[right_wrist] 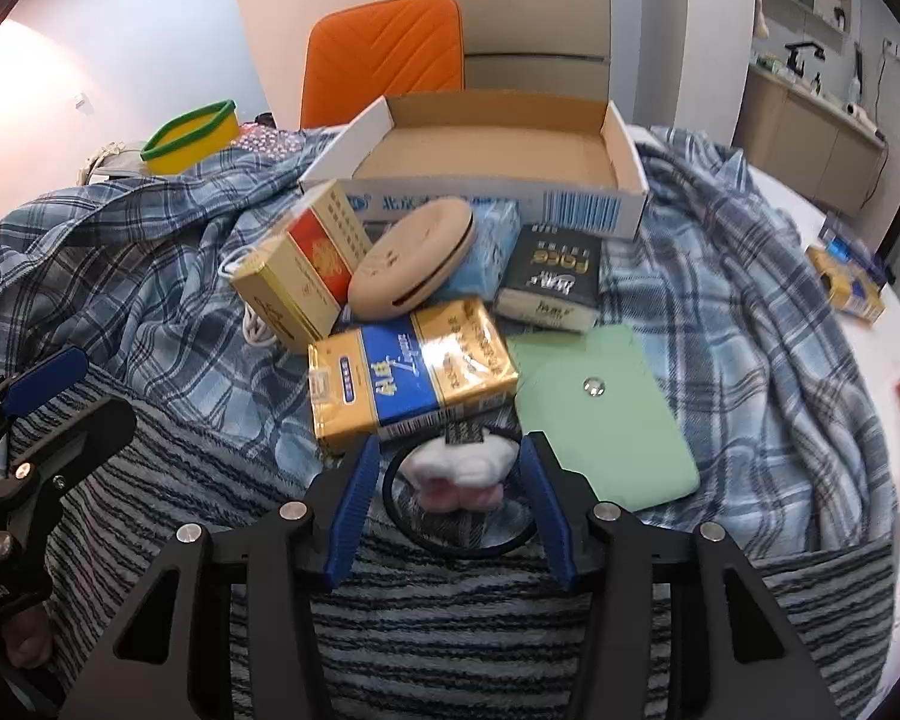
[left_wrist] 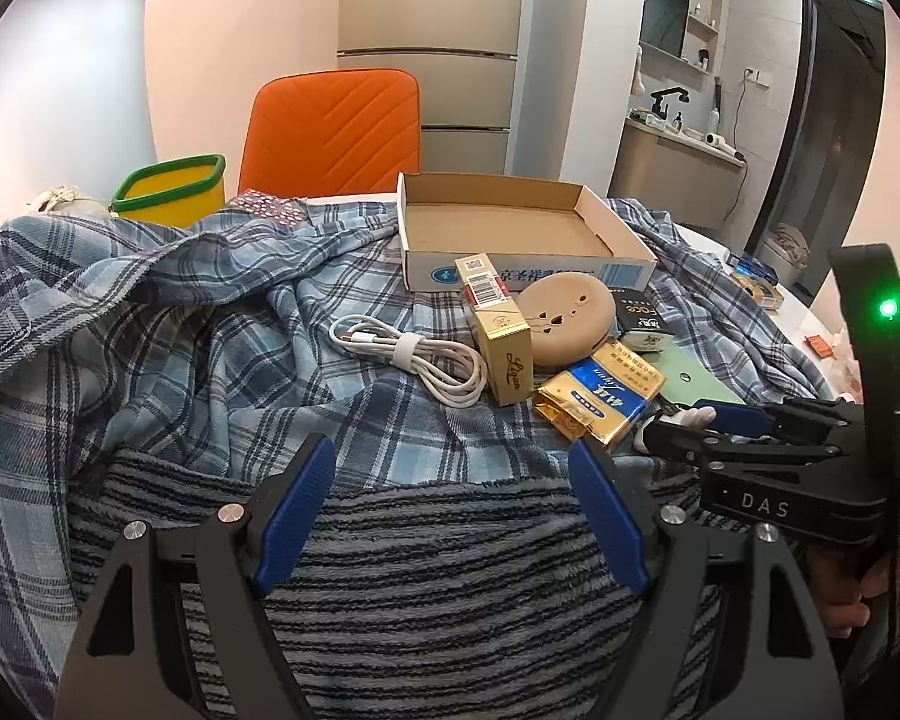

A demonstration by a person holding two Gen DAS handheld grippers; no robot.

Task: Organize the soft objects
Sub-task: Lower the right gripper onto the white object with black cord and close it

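Fingers of the right gripper (right_wrist: 450, 468) straddle the white plush hair tie (right_wrist: 456, 471) near the tabletop's front edge, not yet pinching, lined up for pickup; left gripper (left_wrist: 450, 468) open, empty.

Shirt (left_wrist: 222, 300): blue plaid; towel (left_wrist: 450, 570): grey with dark stripes; chair (left_wrist: 336, 126): orange. Pouch (right_wrist: 606, 420): pale green; bin (left_wrist: 174, 192): yellow, green rim.
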